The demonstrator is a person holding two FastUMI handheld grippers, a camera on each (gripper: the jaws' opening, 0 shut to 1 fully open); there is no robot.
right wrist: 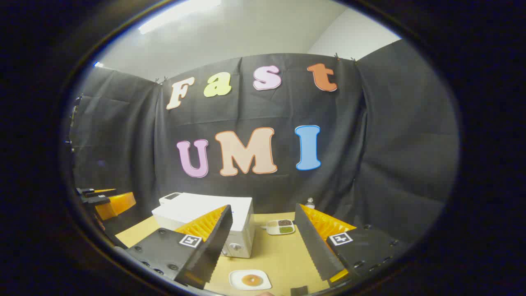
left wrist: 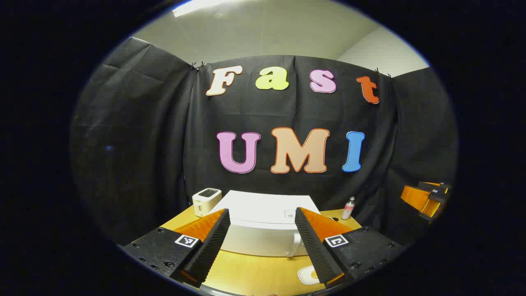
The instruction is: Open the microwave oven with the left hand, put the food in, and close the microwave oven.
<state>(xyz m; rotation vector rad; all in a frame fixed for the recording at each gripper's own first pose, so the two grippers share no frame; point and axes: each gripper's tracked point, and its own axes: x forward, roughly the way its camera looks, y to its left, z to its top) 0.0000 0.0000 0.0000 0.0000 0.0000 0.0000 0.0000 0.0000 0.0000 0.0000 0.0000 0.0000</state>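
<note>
A white microwave stands on the wooden table with its door closed and its handle at the front right. My left gripper hovers open above and in front of it, with nothing between its fingers. A small white plate of food lies on the table in front of the microwave, and its edge also shows as the plate in the left gripper view. My right gripper is open and empty, held above the plate. The right gripper also appears far off at the right.
A white toaster sits left of the microwave. A small bottle stands at the back right. A divided dish with fillings lies right of the microwave. The left gripper appears at the left edge. Black cloth walls the table.
</note>
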